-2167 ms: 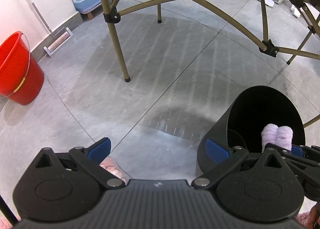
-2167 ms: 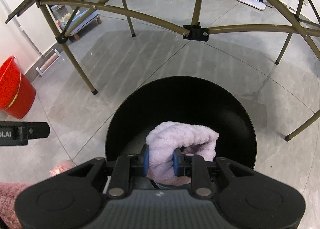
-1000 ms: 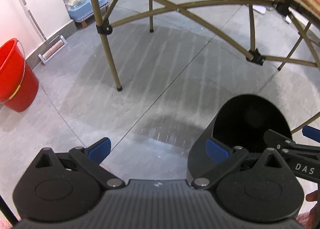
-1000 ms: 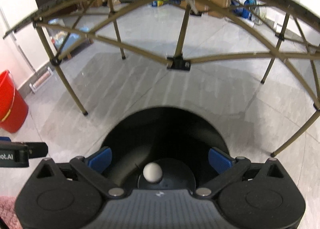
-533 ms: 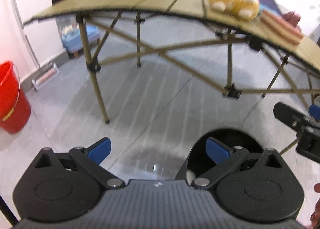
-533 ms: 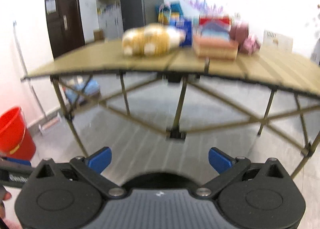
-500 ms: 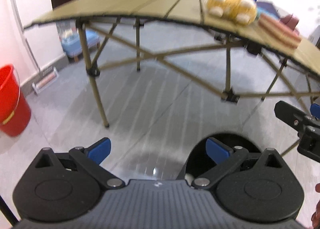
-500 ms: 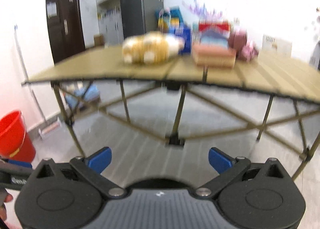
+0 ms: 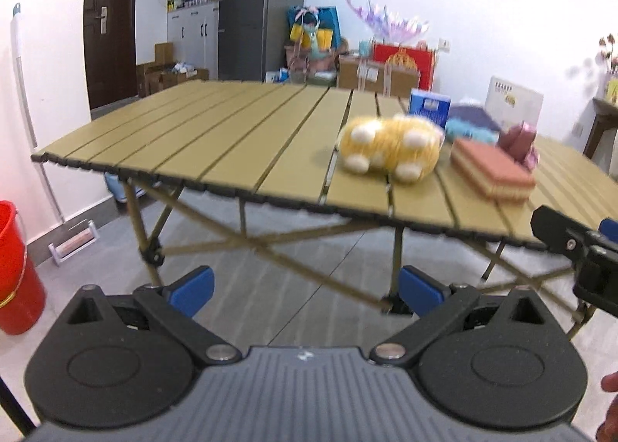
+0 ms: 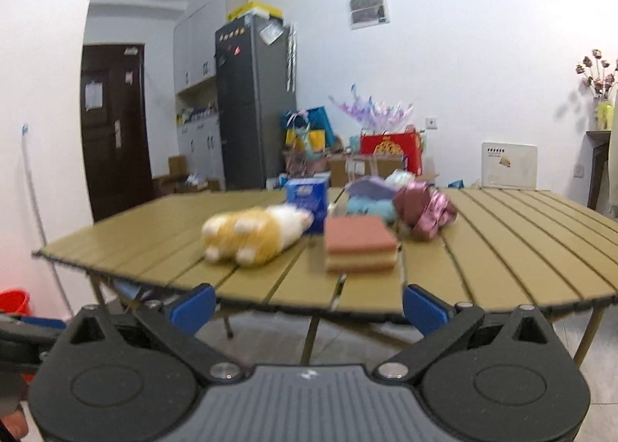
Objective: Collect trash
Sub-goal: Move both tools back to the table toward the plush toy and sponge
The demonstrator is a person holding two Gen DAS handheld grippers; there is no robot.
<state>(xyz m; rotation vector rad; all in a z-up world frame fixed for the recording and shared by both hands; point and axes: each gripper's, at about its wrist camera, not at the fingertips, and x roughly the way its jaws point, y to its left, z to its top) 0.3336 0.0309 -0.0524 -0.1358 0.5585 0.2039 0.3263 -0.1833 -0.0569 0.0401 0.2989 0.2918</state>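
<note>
Both tongs (image 9: 305,289) (image 10: 309,307) gape (nothing held); red bucket (image 9: 15,268) contents hidden.

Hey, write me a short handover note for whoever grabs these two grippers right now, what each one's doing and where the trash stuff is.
Left gripper: jaws open, holding nothing.
Right gripper: jaws open, holding nothing.
Both are raised and face the folding table.
On the table: yellow plush toy, pink and yellow sponge block, shiny pink wrapper bundle, blue box, light blue fluffy item.
The bin is out of view now. A red bucket stands on the floor to the left.
Left: these table items are still to be collected; nothing is gripped yet.
</note>
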